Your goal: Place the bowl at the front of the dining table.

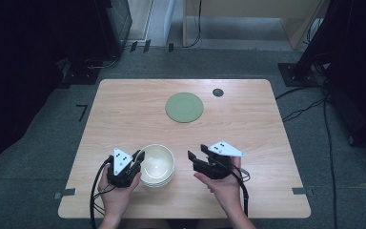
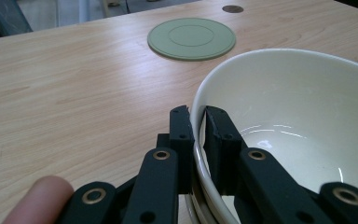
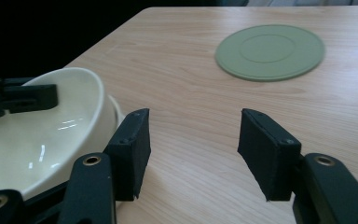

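Note:
A stack of cream-white bowls (image 1: pixel 158 165) stands near the front of the wooden table (image 1: pixel 124 119). My left gripper (image 1: pixel 138 157) is shut on the left rim of the top bowl (image 2: pixel 284 116): in the left gripper view (image 2: pixel 198 122) one jaw is inside the rim and one outside. Lower bowl rims (image 2: pixel 196 207) show beneath it. My right gripper (image 1: pixel 197 152) sits just right of the stack, open with nothing between its jaws (image 3: pixel 193 149). In the right gripper view the bowl (image 3: pixel 42 140) lies to the left of the jaws, apart from them.
A flat green round plate (image 1: pixel 184 107) lies toward the far middle of the table; it also appears as plate (image 2: pixel 191 38) and plate (image 3: pixel 270 51). A small dark disc (image 1: pixel 218 92) sits beyond it. Cables and dark stands surround the table on the floor.

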